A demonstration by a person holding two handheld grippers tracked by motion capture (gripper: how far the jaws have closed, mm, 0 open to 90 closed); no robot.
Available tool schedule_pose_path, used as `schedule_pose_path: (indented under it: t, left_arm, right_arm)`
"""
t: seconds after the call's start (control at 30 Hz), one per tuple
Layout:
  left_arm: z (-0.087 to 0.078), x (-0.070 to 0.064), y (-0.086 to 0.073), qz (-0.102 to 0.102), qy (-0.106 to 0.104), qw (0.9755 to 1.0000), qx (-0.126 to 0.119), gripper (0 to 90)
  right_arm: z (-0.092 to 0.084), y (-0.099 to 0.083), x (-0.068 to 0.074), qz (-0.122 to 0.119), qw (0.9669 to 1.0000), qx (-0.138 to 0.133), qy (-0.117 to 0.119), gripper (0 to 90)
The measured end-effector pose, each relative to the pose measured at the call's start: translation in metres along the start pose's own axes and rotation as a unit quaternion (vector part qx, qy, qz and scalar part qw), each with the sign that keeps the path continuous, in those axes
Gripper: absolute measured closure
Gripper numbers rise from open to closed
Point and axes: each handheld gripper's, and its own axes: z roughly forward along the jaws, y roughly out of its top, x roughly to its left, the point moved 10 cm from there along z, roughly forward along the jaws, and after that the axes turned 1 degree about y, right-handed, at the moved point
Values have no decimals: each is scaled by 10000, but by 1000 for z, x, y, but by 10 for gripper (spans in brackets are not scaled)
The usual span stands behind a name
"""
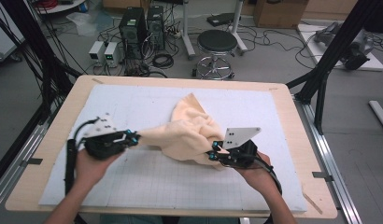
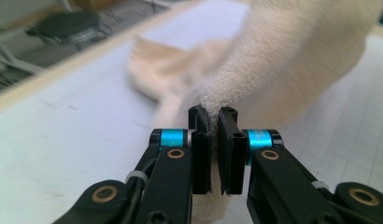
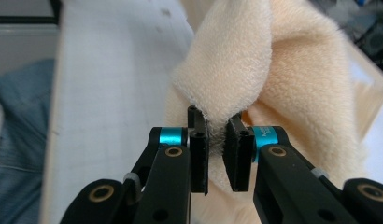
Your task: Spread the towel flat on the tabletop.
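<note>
Towel, one fluffy peach fleece piece, is pinched by our two grippers; the left gripper has clamped its black pads on a bunched edge, the right gripper on another fold; between them it drapes crumpled over the white gridded mat, left edge stretched taut.

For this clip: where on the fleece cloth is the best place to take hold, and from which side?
By the hemmed edges. The cloth lies bunched mid-table, its edge folds sticking outward, so each side is best approached level from its own side. The left gripper and right gripper are each shut on such an edge, thin enough for the pads.
</note>
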Motion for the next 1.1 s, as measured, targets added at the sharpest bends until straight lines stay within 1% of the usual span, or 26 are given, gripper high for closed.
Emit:
schedule_pose_path:
  t: [0.03, 0.1, 0.13, 0.17, 0.2, 0.23, 0.27, 0.33, 0.37, 0.4, 0.47, 0.5, 0.57, 0.6, 0.63, 0.7, 0.73, 0.8, 0.83, 0.87, 0.9, 0.93, 1.0, 1.03, 1.07, 1.1]
  left_arm:
    - [-8, 4, 7, 21, 62, 10000, -69, 846]
    - [-15, 14, 17, 149, 207, 9997, -43, 845]
    - [-14, 19, 21, 113, 241, 9996, -63, 845]
    - [-10, 25, 23, 85, 278, 9996, -51, 845]
    - [-2, 32, 24, 81, 372, 9993, 2, 845]
    - [8, 40, 22, 83, 466, 9988, 143, 845]
    - [21, 49, 18, 17, 564, 9981, 257, 843]
    - [48, 64, 9, -271, 566, 9969, 479, 823]
    - [61, 71, 4, -448, 578, 9958, 551, 775]
    - [70, 77, -1, -626, 614, 9944, 588, 701]
    - [81, 80, -6, -775, 527, 9936, 629, 622]
    - [83, 79, -7, -740, 505, 9939, 638, 586]
    - [83, 69, -7, -647, 395, 9955, 559, 524]
    - [82, 63, -8, -564, 336, 9965, 524, 509]
    - [80, 56, -8, -480, 266, 9973, 489, 497]
    - [78, 39, -11, -409, 72, 9983, 405, 482]
    - [78, 32, -14, -359, 10, 9985, 412, 473]
    - [79, 8, -23, -290, -235, 9986, 367, 471]
    - [80, 0, -26, -269, -335, 9985, 335, 472]
    - [83, -14, -33, -214, -462, 9981, 340, 474]
    - [85, -21, -37, -191, -532, 9978, 349, 481]
    - [89, -34, -46, -122, -689, 9966, 443, 486]
    - [98, -47, -57, -31, -876, 9941, 644, 493]
    - [103, -51, -62, 26, -913, 9930, 750, 493]
    - [109, -54, -67, 71, -917, 9922, 846, 484]
    - [112, -54, -70, 98, -912, 9917, 902, 482]
  right_arm:
    - [-4, 8, 2, -31, 10000, -20, -6, 818]
    - [-10, 20, 5, -71, 9999, -96, 31, 816]
    - [-11, 27, 2, -138, 9998, -99, -53, 816]
    - [-11, 27, 2, -138, 9998, -99, -53, 816]
    - [-8, 28, -1, -70, 9999, -111, -49, 816]
    - [-4, 28, -7, -10, 9999, -95, -57, 816]
    - [3, 25, -15, 55, 9999, -41, -136, 816]
    - [17, 16, -36, 328, 9990, 69, -286, 816]
    - [24, 10, -49, 452, 9979, 141, -434, 816]
    - [31, 3, -63, 663, 9962, 198, -523, 814]
    - [42, -14, -86, 964, 9926, 340, -655, 801]
    - [46, -21, -96, 1178, 9902, 362, -664, 774]
    - [52, -33, -111, 1434, 9866, 336, -697, 718]
    - [52, -35, -115, 1527, 9855, 259, -686, 699]
    - [50, -34, -115, 1590, 9850, 155, -654, 680]
    - [43, -32, -113, 1550, 9856, 2, -678, 659]
    - [38, -30, -108, 1491, 9866, -37, -663, 651]
    - [27, -29, -98, 1301, 9889, -79, -714, 637]
    - [21, -30, -91, 1272, 9892, -109, -725, 627]
    - [17, -32, -86, 1232, 9897, -123, -716, 614]
    - [11, -37, -77, 1186, 9905, -93, -693, 605]
    - [8, -40, -72, 1152, 9910, -72, -673, 591]
    - [4, -55, -49, 996, 9943, -25, -392, 577]
    - [4, -55, -49, 996, 9943, -25, -392, 577]
    - [6, -62, -42, 916, 9952, 73, -332, 571]
    - [12, -77, -32, 869, 9955, 296, -252, 561]
